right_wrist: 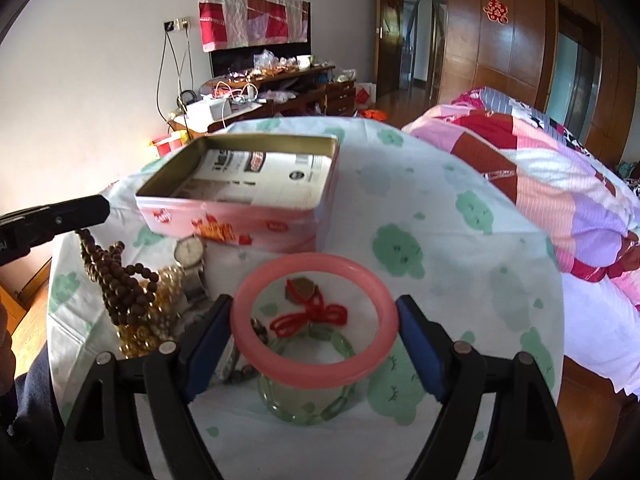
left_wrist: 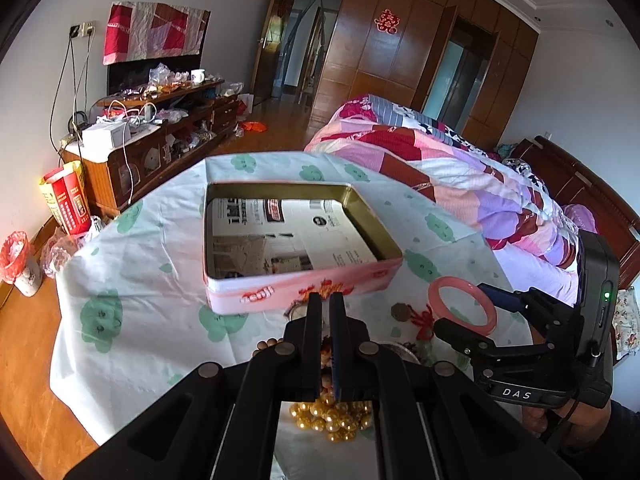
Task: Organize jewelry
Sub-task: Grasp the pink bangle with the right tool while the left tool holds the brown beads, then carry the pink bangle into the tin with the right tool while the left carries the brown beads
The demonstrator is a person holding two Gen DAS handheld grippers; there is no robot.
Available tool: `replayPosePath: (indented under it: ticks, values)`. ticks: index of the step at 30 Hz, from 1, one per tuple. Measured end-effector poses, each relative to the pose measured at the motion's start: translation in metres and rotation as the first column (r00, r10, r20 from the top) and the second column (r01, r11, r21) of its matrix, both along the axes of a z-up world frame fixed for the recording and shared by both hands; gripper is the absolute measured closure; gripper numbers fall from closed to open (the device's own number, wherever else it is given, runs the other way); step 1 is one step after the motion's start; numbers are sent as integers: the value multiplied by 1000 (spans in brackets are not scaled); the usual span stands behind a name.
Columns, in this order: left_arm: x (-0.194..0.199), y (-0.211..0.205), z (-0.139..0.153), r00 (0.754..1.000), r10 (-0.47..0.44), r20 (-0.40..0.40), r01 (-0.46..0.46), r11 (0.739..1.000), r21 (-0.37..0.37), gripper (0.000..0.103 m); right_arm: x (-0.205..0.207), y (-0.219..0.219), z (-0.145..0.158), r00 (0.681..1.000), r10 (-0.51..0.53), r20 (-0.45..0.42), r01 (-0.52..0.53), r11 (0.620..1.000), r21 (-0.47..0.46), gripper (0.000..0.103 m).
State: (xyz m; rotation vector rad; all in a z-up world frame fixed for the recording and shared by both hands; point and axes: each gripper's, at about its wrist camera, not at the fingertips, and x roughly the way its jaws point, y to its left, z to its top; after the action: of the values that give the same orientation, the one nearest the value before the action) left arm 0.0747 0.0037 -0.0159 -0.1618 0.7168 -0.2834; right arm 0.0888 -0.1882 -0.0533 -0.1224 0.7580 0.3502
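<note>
Two fisheye wrist views, both angled down over the cloth-covered counter (left_wrist: 132,292) toward the far wall.

Left view: looking forward along closed fingers (left_wrist: 316,320), close above the near counter edge, facing the open tin (left_wrist: 296,292) head-on, with the right gripper (left_wrist: 476,312) seen at lower right. Right view: looking along wide-set fingers (right_wrist: 416,340), equally near, set further right, catching the tin at a slant and the left gripper (right_wrist: 102,208) entering from the left edge. Shared by both: tin, pink bangle (right_wrist: 316,316), bead pile (right_wrist: 120,280), bed (left_wrist: 460,168), wardrobe (right_wrist: 504,52), cluttered sideboard (left_wrist: 168,128).
</note>
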Motion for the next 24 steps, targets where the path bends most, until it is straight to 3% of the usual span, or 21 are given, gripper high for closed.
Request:
replayPosePath:
  ticks: [15, 24]
  values:
    - [37, 9, 23, 997, 40, 73, -43, 998, 38, 101, 34, 18, 36, 995, 59, 83, -61, 998, 21, 19]
    - [70, 14, 26, 993, 64, 97, -70, 995, 65, 101, 65, 40, 41, 991, 81, 104, -86, 995, 49, 19]
